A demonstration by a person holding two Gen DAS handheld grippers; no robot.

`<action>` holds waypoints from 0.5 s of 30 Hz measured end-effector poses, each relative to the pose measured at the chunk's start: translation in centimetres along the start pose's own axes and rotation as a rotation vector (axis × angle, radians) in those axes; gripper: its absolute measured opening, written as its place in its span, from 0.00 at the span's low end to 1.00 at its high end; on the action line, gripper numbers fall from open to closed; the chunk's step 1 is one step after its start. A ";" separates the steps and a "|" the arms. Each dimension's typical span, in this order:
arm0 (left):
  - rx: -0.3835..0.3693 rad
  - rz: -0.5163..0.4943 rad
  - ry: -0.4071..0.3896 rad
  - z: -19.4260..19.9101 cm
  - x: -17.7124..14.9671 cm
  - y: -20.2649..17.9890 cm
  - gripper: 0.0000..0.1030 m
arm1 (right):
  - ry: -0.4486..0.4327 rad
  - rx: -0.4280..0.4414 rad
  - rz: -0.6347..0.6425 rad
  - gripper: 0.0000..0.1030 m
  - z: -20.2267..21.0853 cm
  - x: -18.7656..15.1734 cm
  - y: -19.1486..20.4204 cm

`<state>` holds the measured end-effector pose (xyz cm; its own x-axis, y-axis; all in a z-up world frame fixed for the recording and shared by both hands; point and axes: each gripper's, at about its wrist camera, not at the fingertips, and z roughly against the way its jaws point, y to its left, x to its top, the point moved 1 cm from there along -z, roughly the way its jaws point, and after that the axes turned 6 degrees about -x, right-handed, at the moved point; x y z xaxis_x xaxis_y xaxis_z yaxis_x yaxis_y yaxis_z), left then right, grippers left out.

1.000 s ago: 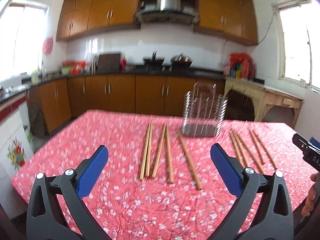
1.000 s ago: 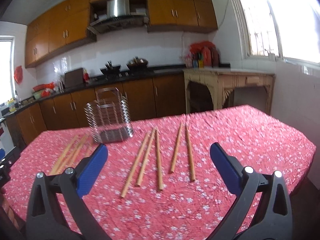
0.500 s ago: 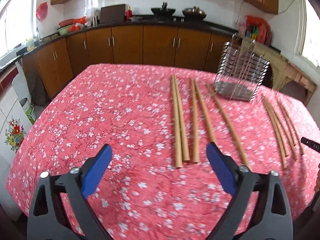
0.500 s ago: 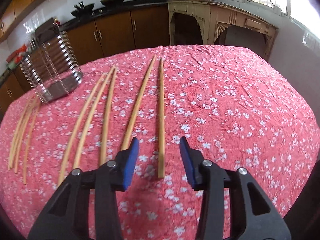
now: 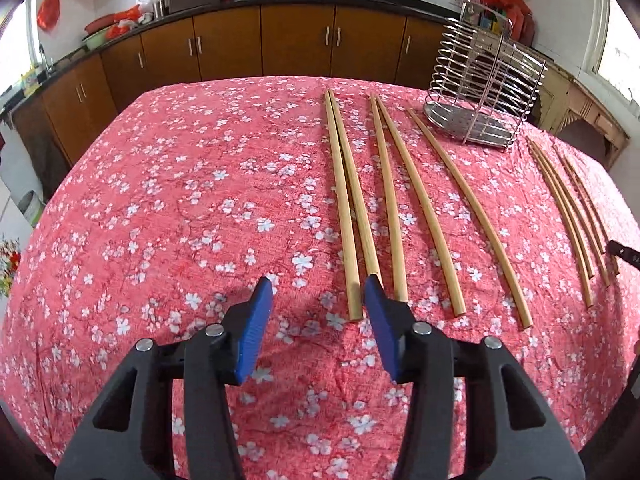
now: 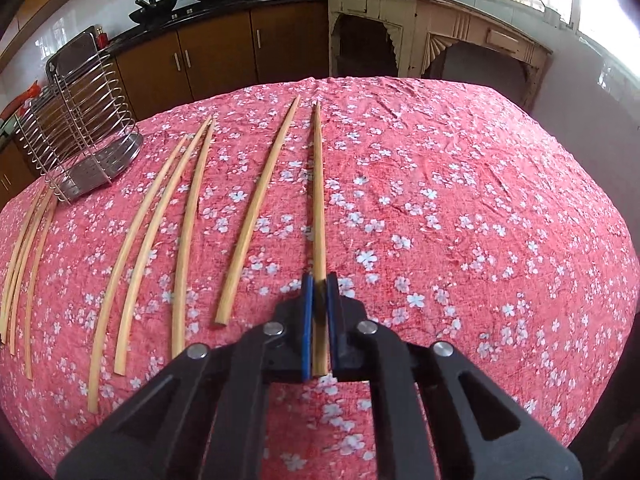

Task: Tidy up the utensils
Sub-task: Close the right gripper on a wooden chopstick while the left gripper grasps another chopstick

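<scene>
The right tool [image 6: 318, 284] was clamped on the near end of the rightmost chopstick [image 6: 318, 184], its blue pads pressed flat against both sides of the stick, which otherwise lay on the bench [image 6: 480, 200] under its red flowered cloth. The left tool [image 5: 318, 292] stood at a middling gape, its jaws having just been closing; the near end of the leftmost chopstick [image 5: 344, 208] lay between the pads but neither one yet pressed on it, and its partner [image 5: 360, 204] lay just beside, its near tip hidden behind the right-hand pad.

The other wooden chopsticks were laid out in loose pairs and singles along the cloth, all pointing away from the tools. The wire utensil holder [image 5: 484, 92] stood upright at the far side of the bench, well apart from both tools.

These sticks looked light, thin and stiff, smooth-surfaced, and likely to swivel or slip if pinched at only one point. Held at the thick end, as the right tool had it, a long stick would probably droop or pivot at the tip, so a firm squeeze square across the shaft seemed wise. The touching pair on the left would be harder to separate; the pads risked catching both. The soft, wrinkled cloth gave little room to get under a stick.
</scene>
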<state>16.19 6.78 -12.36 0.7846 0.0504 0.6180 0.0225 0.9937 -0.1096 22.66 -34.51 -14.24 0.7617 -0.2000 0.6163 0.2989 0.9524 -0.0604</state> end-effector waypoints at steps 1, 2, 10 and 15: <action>0.004 -0.001 0.003 -0.1 0.2 -0.1 0.46 | 0.000 0.001 -0.001 0.08 0.0 0.0 0.0; 0.007 -0.001 0.006 -0.3 0.4 -0.1 0.44 | -0.001 0.000 0.000 0.08 0.0 0.0 0.1; 0.074 -0.063 0.015 -2.5 2.9 -0.6 0.17 | -0.006 -0.020 0.012 0.08 -0.4 0.6 0.4; 0.159 -0.044 0.014 -3.4 4.6 1.9 0.10 | -0.003 -0.060 -0.029 0.08 -1.2 1.5 -1.3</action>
<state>21.96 8.60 -12.32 0.7933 0.0058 0.6088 -0.0403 0.9983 0.0430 24.08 -36.35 -14.16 0.7503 -0.2266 0.6210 0.3549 0.9306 -0.0892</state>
